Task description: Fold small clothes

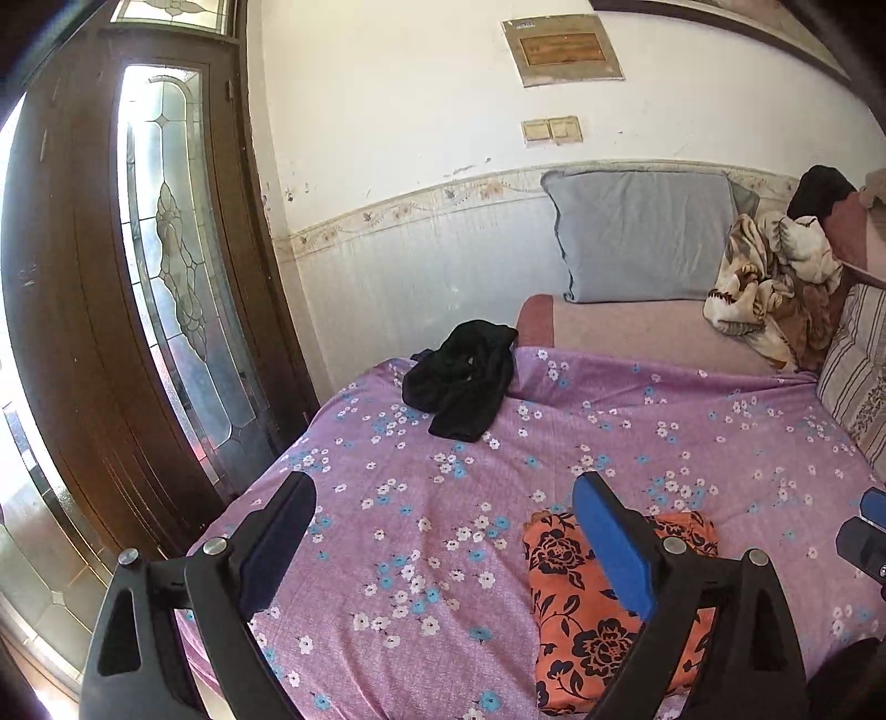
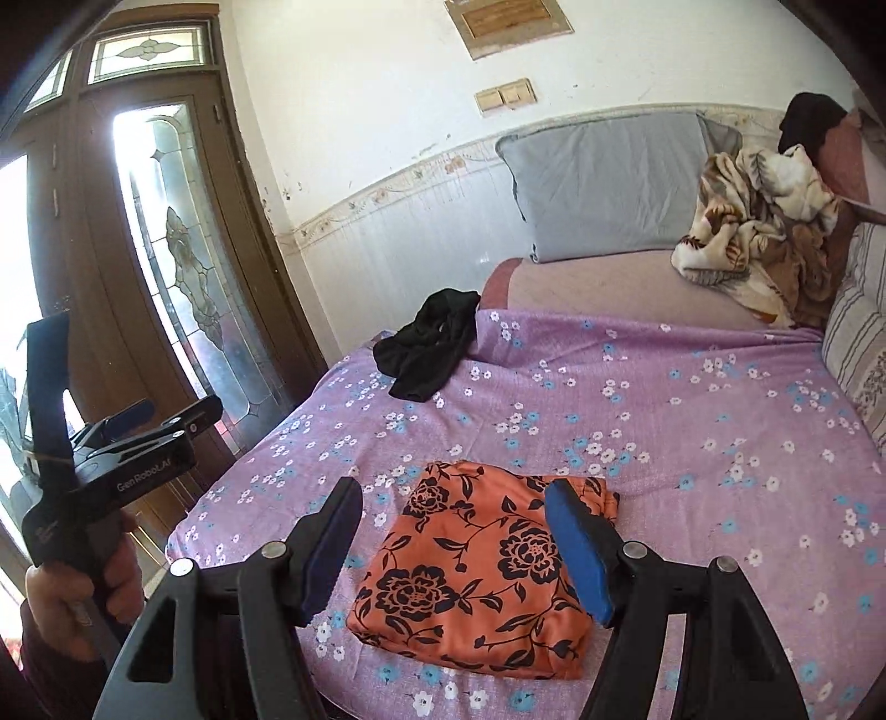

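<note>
Right under the right tool (image 2: pixel 451 540) lies an orange cloth with black flowers (image 2: pixel 476 570), folded into a neat flat square on the near part of the bed (image 2: pixel 692 399). This tool is spread wide, with one finger on each side of the cloth, and it holds nothing. I cannot tell if it touches the cloth. The left tool (image 1: pixel 443 548) is spread wide too and is empty. It hangs over the purple sheet with little white and blue flowers, just to the left of the orange cloth (image 1: pixel 587 609). In the right view you can see the left tool (image 2: pixel 160 412) from the side, held in a hand (image 2: pixel 83 598), off the near left edge of the bed. The orange cloth looks done, so I think this piece is finished. A black piece of clothing (image 1: pixel 459 382) lies in a crumpled heap far back on the bed, well apart from both tools. I think it comes next. The tools would need to reach out to it, pinch two edges, pull it closer and spread it flat before folding. It is dark and bunched up, so finding the edges may be hard. On the side of the left tool I can read white letters, "GenRobot.AI". A sign (image 1: pixel 562 50) high on the wall has writing too small to read.
</note>
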A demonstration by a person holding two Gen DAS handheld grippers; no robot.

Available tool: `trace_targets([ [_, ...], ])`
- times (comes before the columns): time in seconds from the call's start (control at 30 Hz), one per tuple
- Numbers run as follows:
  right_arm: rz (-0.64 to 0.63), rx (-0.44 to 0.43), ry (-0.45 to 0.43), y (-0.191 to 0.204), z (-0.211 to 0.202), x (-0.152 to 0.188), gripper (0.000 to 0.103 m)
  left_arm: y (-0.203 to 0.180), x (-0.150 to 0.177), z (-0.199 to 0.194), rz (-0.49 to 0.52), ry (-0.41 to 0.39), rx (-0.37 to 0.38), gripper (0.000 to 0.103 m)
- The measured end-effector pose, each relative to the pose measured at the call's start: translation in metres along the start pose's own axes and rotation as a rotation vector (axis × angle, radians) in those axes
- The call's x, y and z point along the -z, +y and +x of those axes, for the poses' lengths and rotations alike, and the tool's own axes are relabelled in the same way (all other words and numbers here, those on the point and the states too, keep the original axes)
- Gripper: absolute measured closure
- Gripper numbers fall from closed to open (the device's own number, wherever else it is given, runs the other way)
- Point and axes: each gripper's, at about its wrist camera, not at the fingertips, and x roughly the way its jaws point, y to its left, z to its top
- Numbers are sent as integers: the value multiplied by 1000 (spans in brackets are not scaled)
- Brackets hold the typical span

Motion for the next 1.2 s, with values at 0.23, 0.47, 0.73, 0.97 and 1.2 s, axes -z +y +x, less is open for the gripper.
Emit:
trace_targets([
  [0.23, -45, 39, -74, 15, -39, -5, 31, 13, -9, -22, -28, -35, -7, 8],
  [0.47, -89, 55, -95, 31, -52, -4, 31, 24, -13, -38, -46, -58, -32, 7],
  [0.73, -85, 78, -105, 37, -59, -9, 31, 36, -14, -50, -80, -77, -18, 0],
  [0.97, -69, 123, -87, 41, -57, -6, 31, 31, -6, -49, -60, -46, -36, 0],
  [1.2, -53, 170, -68, 43, -56, -2, 31, 30, 2, -48, -45, -9, -19, 0],
])
